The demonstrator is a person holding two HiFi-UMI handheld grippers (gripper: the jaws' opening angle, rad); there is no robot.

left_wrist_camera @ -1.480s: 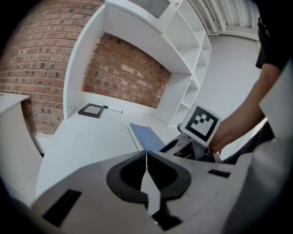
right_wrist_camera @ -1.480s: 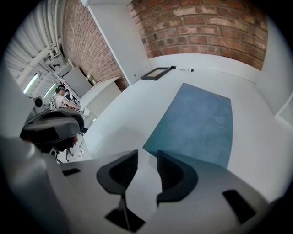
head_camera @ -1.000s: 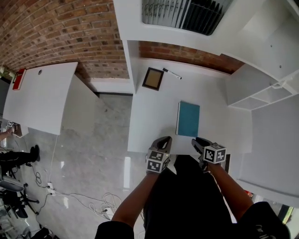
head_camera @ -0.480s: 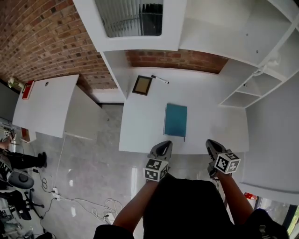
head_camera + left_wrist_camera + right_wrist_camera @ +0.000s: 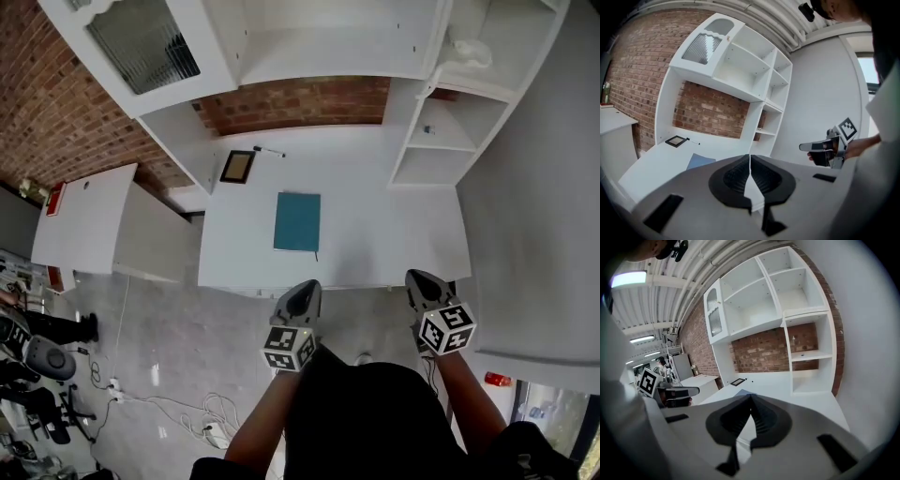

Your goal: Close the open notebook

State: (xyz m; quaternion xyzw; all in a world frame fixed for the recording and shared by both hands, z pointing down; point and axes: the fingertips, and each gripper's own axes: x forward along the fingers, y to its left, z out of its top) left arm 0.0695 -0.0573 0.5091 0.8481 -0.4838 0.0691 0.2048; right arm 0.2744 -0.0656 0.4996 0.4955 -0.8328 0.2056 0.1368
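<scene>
The notebook [image 5: 298, 221] lies closed on the white desk [image 5: 375, 234], teal cover up, its long side running away from me. It also shows as a blue slab in the left gripper view [image 5: 701, 161] and just past the jaws in the right gripper view [image 5: 743, 393]. My left gripper [image 5: 305, 286] hovers off the desk's near edge, shut and empty. My right gripper [image 5: 417, 278] hangs level with it to the right, also shut on nothing. Both are well short of the notebook and touch nothing.
A small dark picture frame [image 5: 237, 166] and a pen [image 5: 270, 151] lie at the desk's far left. White shelving [image 5: 441, 122] stands along the back and right. A second white table [image 5: 84, 220] sits to the left, with cables on the floor [image 5: 202, 412] below.
Both grippers have drawn back from the desk's near edge toward my body and risen. The notebook now sits farther from them, still closed and unmoved.
</scene>
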